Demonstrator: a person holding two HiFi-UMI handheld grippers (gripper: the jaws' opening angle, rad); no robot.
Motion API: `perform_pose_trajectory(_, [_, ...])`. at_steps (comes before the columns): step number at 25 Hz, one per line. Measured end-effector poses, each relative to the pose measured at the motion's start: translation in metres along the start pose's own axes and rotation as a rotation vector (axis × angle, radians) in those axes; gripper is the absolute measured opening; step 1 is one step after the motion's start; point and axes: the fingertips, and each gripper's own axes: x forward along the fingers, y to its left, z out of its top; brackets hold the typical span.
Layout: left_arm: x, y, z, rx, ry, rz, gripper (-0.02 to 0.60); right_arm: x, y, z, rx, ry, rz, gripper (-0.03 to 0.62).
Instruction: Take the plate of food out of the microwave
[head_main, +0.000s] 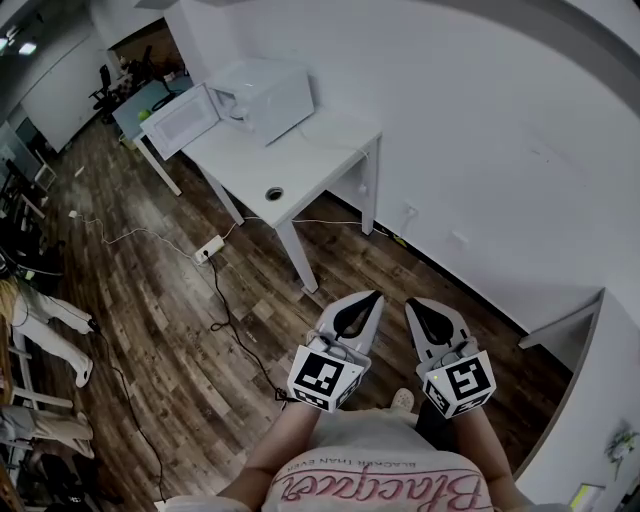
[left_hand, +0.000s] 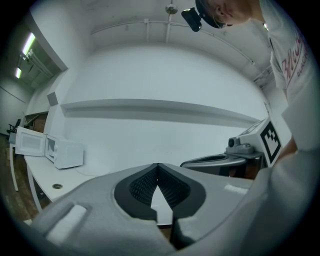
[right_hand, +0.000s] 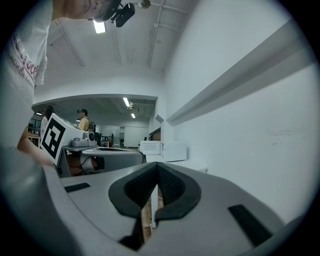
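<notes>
A white microwave stands at the far end of a white table, its door swung open to the left. It is small in the left gripper view and in the right gripper view. No plate of food shows; the microwave's inside is hidden from here. Well short of the table, above the wooden floor, my left gripper and right gripper are held side by side in front of my body. Both are shut with nothing between their jaws, as the left gripper and right gripper show close up.
A cable hole sits in the tabletop near its front end. A power strip and cables lie on the floor left of the table. The white wall runs along the right. Another white desk juts out at right. People stand at the left edge.
</notes>
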Motion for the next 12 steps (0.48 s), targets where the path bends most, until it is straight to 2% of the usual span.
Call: perform_pose_trajectory(12, [-0.076,0.079,0.005,-0.027,-0.040,0.121,0.006,0.060,0.089,0.009,-0.002,-0.008,0.112,0.012])
